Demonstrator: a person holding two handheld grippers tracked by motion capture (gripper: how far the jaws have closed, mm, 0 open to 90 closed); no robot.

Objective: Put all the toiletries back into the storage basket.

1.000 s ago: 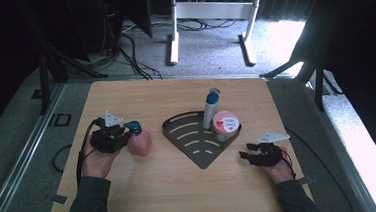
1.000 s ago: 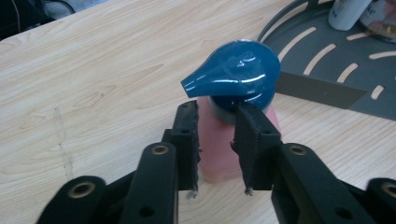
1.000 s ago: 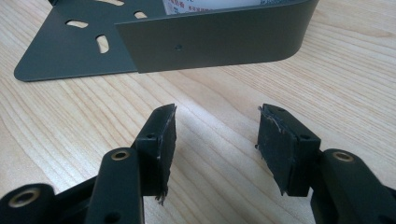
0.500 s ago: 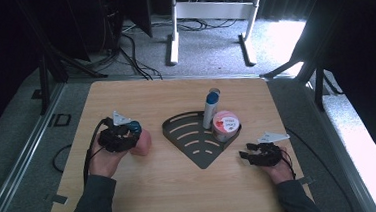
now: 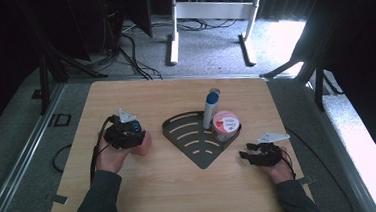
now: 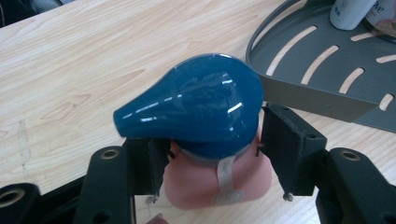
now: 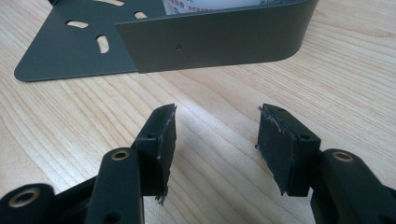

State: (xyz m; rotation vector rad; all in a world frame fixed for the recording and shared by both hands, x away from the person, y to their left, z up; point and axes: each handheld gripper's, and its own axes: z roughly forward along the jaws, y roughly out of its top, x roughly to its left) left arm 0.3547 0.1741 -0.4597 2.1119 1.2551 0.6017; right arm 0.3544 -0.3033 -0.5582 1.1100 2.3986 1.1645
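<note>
The wooden table (image 5: 181, 186) is the largest thing before me, and near its middle lies the dark slotted corner rack (image 5: 193, 135), its point aimed at six o'clock. In the rack's rounded back, toward one o'clock of its centre, a tall bottle (image 5: 210, 107) stands upright with a red-and-white tub (image 5: 226, 124) just beside it; I judge those two as already stowed.

At nine o'clock of the rack stands the pink bottle with the blue cap (image 6: 201, 105), upright on the table and apart from the rack. My left tongs (image 5: 128, 135) sit around it, and their jaws have just been opening: in the left gripper view the right pad stands clear of the cap and the left pad seems to have let go too, so I call them released, the bottle between them.

My right tongs (image 7: 215, 140) rest at four o'clock of the rack, jaws spread with bare table between them, facing the rack's wall.

As I judge it, this bottle is not yet in the rack; that is the work left.
</note>
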